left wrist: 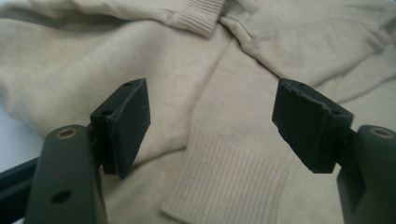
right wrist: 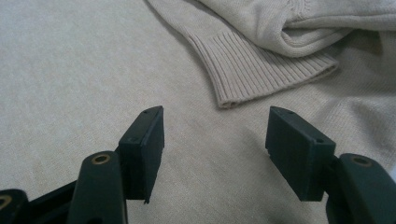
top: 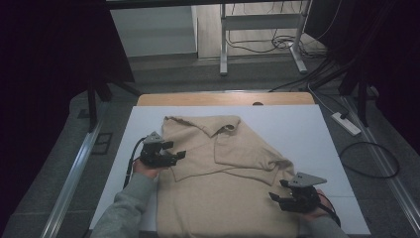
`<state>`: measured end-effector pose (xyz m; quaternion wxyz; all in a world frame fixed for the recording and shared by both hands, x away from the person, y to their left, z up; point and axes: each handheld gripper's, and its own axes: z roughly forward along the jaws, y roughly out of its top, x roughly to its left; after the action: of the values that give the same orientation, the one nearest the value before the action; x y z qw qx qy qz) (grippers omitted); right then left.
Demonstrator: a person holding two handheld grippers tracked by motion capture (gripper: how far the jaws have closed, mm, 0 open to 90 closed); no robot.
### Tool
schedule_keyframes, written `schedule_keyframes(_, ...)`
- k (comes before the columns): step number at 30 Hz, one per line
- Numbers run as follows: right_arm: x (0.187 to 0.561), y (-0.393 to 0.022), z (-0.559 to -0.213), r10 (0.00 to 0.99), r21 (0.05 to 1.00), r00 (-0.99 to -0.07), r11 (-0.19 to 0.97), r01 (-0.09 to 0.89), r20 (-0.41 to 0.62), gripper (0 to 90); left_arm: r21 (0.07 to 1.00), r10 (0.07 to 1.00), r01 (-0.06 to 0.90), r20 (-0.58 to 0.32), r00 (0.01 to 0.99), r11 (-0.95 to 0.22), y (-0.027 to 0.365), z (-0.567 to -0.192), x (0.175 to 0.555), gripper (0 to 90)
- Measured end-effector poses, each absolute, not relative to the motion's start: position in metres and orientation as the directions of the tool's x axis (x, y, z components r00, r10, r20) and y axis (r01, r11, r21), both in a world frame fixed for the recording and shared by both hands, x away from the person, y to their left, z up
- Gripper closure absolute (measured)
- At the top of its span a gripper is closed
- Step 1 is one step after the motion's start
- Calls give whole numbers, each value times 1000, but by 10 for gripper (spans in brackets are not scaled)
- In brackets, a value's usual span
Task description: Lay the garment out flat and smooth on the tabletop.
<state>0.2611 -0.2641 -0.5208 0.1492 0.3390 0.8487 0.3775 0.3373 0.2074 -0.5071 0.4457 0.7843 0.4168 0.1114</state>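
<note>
A beige knit sweater (top: 218, 163) lies on the white board (top: 307, 129), with its sleeves folded across the body. My left gripper (top: 176, 149) is at the sweater's left edge, pointing right, its jaws open and nothing between them. In the left gripper view the open gripper (left wrist: 212, 121) hovers over a ribbed cuff (left wrist: 224, 186) lying on the sweater (left wrist: 93, 60). My right gripper (top: 277, 190) is at the lower right over the sweater's body, also open and empty. In the right gripper view the gripper (right wrist: 215, 149) stands short of another ribbed cuff (right wrist: 261, 70).
The board rests on a wooden table (top: 223, 99). On the floor to the right lie a power strip (top: 346, 124) and a looped cable (top: 371, 158). A metal frame (top: 257, 29) stands at the back. Bare white board borders the sweater on both sides.
</note>
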Motion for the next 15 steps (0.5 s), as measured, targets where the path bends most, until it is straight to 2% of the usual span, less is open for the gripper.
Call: schedule_keyframes(15,261,-263,-522,691,743,-723,488,458,-8,366,797,751,543,-183,635,-265,210,-515,294,240)
